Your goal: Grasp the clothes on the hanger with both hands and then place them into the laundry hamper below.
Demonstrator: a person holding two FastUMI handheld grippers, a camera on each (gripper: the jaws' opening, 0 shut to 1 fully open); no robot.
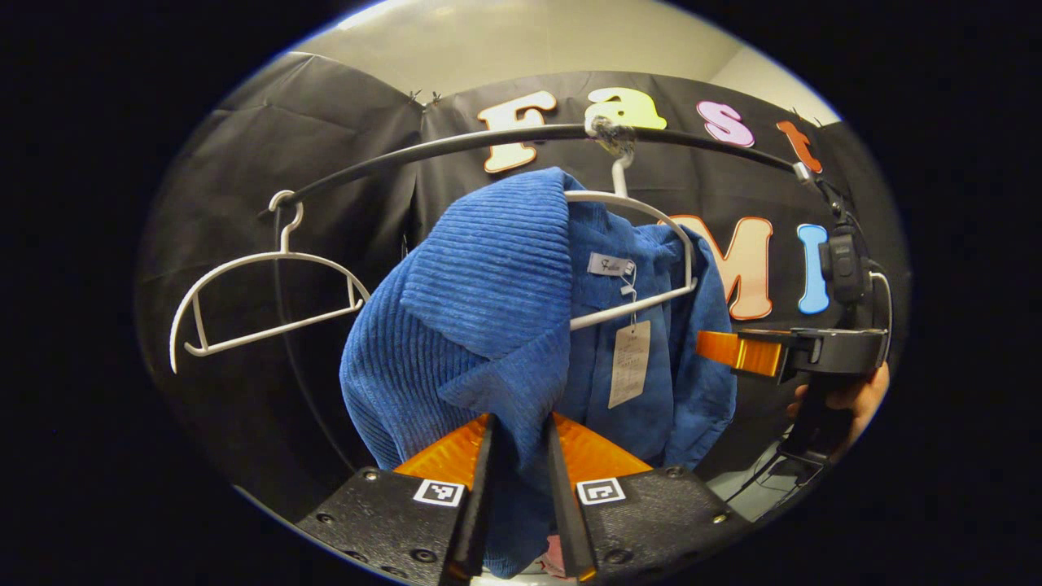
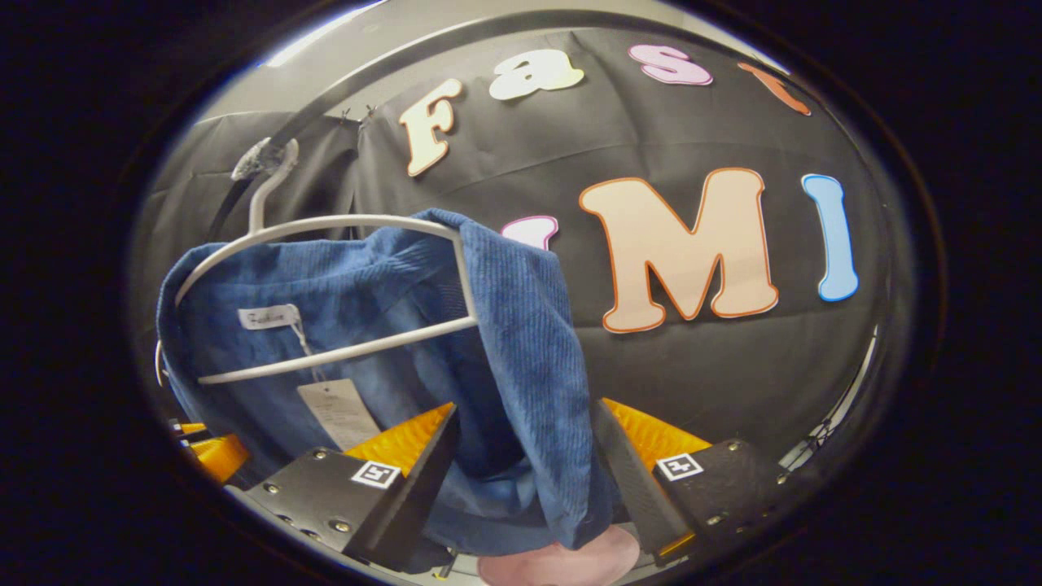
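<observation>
Left gripper view. The left tool stands with its jaws drawn close together, a fold of the blue ribbed corduroy garment pinched between them; both fingers appear to press on the cloth. The garment is draped over a white wire hanger, whose hook sits on a black curved rail. One shoulder is bunched forward toward the camera and appears partly off the hanger. A paper swing tag hangs inside the collar. A second white hanger, bare, hangs further along the rail, apart from the garment. The right tool shows at the far side, just beside the garment's edge, held in a hand.

Right gripper view. The right tool stands with its jaws moderately apart, the garment's hanging edge passing down between them. Whether either finger bears on the cloth cannot be told; the gap suggests it has not closed. The hanger bar crosses the garment at mid-height. A pinkish rounded object lies below; its identity cannot be told. The laundry hamper cannot be identified.

Judgement. The step in hand is the two-handed grasp: left side secured, right side not yet. The next move calls for closing the right tool on the cloth, then lifting both shoulders clear of the hanger. The hanger arm inside the garment and the swing tag's string are likely snags.
</observation>
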